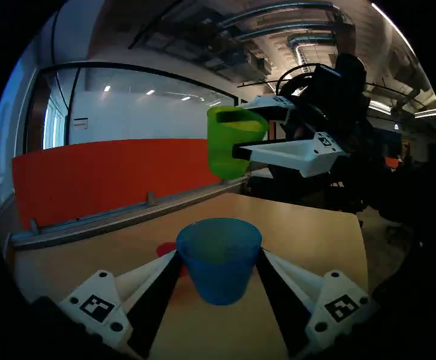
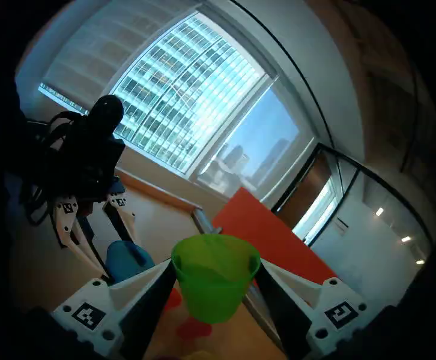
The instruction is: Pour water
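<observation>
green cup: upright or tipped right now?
Tipped partway: the green cup, held in the right gripper, shows its inner wall, mouth leaning toward the blue cup. Water level: cannot tell.

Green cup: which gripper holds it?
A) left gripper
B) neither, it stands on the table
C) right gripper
C: in the right gripper view the green cup sits clamped between the right gripper's own two fingers, off the table, while the left gripper is closed on the blue cup.
</observation>
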Demonstrator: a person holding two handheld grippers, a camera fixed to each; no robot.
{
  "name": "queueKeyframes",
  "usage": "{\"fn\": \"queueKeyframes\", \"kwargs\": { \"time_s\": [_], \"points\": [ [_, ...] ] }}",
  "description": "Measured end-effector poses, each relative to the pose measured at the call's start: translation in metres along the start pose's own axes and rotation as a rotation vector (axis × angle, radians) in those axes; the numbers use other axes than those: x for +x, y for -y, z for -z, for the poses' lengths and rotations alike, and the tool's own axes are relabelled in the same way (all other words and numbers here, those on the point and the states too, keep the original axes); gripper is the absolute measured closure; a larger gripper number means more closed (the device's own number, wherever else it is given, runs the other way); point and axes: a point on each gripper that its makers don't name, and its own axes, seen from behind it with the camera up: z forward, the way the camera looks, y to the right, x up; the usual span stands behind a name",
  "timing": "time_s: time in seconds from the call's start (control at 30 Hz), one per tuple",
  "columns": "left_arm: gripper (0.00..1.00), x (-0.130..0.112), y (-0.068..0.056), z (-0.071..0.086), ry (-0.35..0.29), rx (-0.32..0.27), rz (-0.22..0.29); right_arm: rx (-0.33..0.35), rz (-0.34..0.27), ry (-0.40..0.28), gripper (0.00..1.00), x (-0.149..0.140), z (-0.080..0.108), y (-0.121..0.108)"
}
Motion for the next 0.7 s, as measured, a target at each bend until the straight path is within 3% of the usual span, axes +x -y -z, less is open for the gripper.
{"fn": "queueKeyframes", "kwargs": {
  "time_s": [0.4, 0.7],
  "points": [
    [0.15, 0.003, -0.002, -0.002, -0.006, -0.002, -0.005, -0.013, 0.175, 0.019, 0.09, 0.009, -0.017, -0.014],
    [0.15, 0.007, -0.001, -0.003, -0.015, 0.002, -0.009, -0.027, 0.27, 0.023, 0.09, 0.015, -0.028, -0.025]
  ]
}}
